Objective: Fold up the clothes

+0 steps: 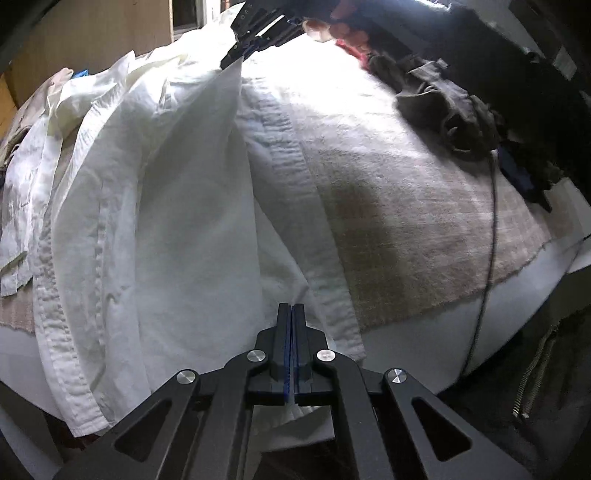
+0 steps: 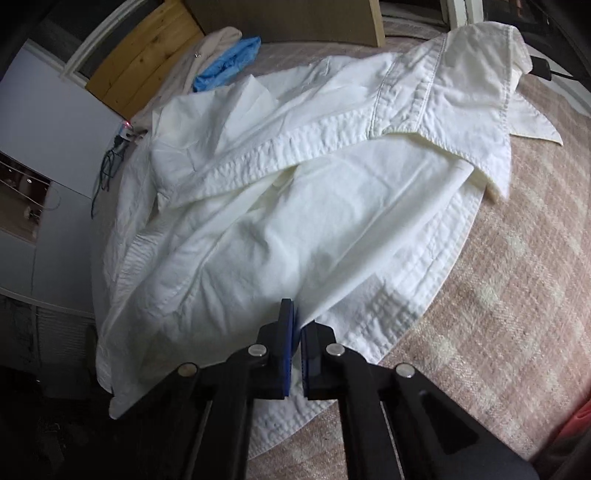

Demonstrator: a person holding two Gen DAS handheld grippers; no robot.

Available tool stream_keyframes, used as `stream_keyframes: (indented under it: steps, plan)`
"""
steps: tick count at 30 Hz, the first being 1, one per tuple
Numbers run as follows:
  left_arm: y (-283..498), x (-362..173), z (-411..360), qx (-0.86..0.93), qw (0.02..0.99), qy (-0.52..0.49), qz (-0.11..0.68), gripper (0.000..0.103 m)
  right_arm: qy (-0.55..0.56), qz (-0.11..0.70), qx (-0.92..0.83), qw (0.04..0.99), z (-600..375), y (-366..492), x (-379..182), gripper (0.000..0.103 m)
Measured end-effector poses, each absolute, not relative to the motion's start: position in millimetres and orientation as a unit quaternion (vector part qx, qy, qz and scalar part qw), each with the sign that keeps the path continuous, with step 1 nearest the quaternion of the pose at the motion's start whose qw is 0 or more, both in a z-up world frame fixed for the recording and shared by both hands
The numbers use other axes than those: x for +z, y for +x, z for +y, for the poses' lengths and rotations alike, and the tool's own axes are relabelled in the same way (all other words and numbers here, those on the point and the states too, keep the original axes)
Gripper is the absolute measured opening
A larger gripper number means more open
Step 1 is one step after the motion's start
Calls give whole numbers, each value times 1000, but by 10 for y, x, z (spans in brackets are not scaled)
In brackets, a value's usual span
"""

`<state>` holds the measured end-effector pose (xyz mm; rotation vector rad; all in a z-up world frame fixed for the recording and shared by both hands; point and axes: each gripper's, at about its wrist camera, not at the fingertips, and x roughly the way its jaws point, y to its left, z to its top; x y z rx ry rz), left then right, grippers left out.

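White button-up shirt [image 2: 280,206] lay spread on the pink-and-cream checked blanket [image 2: 517,266] covering the bed, collar [image 2: 480,85] at the far end in the right wrist view, button placket [image 2: 258,155] running diagonally across the top layer. One side panel was already lifted & stood up as a taut sheet in the left wrist view, prob. because both grippers held its edge at two separate points, so the fabric would travel over as a straight fold instead of bunching.

Left gripper [image 1: 292,314] was closed, jaws together w/ a thin bit of white cloth pinched between the blue pads near the hem end. Right gripper [image 2: 297,332] was closed on the shirt too: fabric edge ran into the narrow slit between its pads. In the left view that same right gripper [image 1: 236,59] showed at the top, nipping the raised corner of the panel, w/ the person's hand [image 1: 332,26] just behind it.

Grips well apart along one edge = tension kept between them, I'd judge; next step likely carrying the panel across toward the placket.

Dark garments [image 1: 454,110] were heaped at the blanket's far right, a black cable [image 1: 487,236] trailing off the bed edge; a blue cloth [image 2: 229,66] & a beige item lay beyond the shirt, clear of the fold.
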<state>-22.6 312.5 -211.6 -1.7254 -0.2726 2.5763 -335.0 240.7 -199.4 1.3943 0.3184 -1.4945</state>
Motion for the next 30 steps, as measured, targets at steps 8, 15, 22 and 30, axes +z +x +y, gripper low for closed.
stream_keyframes:
  steps: [8, 15, 22, 30]
  plan:
    - [-147, -1741, 3172, 842, 62, -531, -65, 0, 556, 114, -643, 514, 2417, -3480, -1556, 3]
    - [-198, -1945, 3350, 827, 102, -551, -27, 0, 582, 180, -655, 446, 2461, -3529, -1901, 3]
    - [-156, -2126, 3469, 813, 121, -569, 32, 0, 582, 181, -655, 447, 2514, -3610, -1983, 3]
    - [-163, -1892, 3010, 801, 84, -590, -55, 9, 530, 293, -710, 359, 2595, -3582, -1828, 24]
